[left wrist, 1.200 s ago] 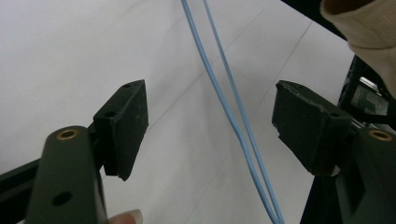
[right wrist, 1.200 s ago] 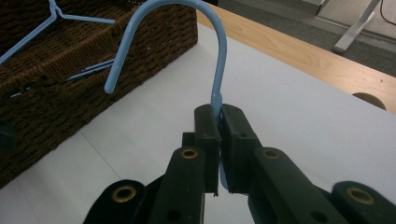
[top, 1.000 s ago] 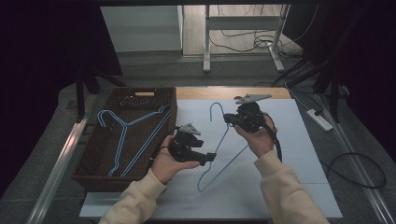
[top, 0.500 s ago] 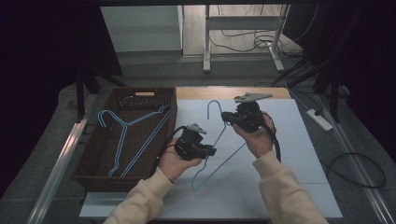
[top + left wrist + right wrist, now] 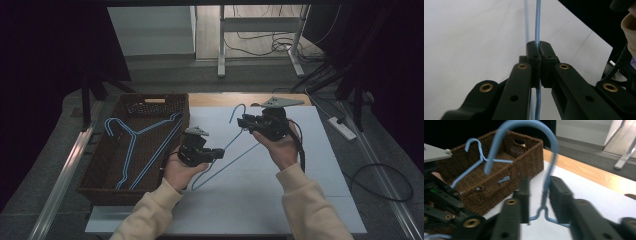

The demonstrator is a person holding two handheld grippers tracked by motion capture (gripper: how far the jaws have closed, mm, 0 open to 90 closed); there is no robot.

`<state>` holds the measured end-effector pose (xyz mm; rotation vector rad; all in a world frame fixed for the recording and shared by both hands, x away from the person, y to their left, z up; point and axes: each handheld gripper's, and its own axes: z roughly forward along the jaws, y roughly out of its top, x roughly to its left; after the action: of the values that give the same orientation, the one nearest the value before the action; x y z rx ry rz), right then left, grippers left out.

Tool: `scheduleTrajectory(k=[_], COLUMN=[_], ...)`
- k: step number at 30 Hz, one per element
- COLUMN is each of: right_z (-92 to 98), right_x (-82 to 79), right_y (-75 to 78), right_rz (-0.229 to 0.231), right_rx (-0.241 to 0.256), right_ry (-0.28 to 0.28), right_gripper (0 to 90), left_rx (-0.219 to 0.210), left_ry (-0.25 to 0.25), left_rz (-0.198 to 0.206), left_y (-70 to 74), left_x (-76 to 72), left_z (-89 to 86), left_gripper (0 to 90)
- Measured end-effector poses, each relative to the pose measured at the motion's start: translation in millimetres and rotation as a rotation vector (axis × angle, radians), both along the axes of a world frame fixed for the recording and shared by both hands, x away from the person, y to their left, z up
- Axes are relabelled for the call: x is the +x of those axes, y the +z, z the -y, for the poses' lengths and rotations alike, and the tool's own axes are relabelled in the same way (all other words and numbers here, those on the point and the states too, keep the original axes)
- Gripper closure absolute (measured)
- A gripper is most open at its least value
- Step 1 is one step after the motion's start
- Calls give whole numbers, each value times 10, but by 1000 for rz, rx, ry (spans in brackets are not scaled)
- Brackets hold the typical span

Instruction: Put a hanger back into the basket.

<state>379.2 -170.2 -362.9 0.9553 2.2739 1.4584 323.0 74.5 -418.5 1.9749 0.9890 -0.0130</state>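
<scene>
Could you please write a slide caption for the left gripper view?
Left gripper clamped on a blue wire hanger above the white table.

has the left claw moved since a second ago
Yes. The left claw, shut on the blue hanger, has shifted right, away from the wicker basket.

In the right gripper view, the blue wire hanger [image 5: 544, 187] and the right gripper [image 5: 537, 195] are motion-blurred. In the left gripper view, the left gripper [image 5: 538, 53] hides part of the hanger wire, which runs past the top edge.
</scene>
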Motion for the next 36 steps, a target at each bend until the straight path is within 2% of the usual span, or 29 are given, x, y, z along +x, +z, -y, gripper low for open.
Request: scheduleTrajectory(k=[5,11,16,21,23,28,33,36], right_z=[76,236,368,488,519,627,769,858], right_x=[-66,-199,-282,-338,-361,-409,-432,-452], right_y=[39,43,-31,-171,-226,-378,-500,-633], right_rz=[21,56,57,38,36,9,-20,-47], right_rx=[33,65,71,69,61,39,41,18], right_ry=[8,-1,4,7,8,-9,-34,-54], right_gripper=[527,459,425,380,368,358,358,358], left_rx=[-55,-100,-121,-148,-181,-225,-239,-238], left_ry=[14,27,45,71,68,66,85,110], left_rz=[9,32,49,78,76,93,126,138], left_y=[38,129,193,274,313,410,510,537], left_x=[-26,-63,-88,-139,-162,-239,-316,-353], left_z=[-63,-174,-309,-488,-577,-744,-925,-1078], left_gripper=[872,872,872,874,873,874,874,874])
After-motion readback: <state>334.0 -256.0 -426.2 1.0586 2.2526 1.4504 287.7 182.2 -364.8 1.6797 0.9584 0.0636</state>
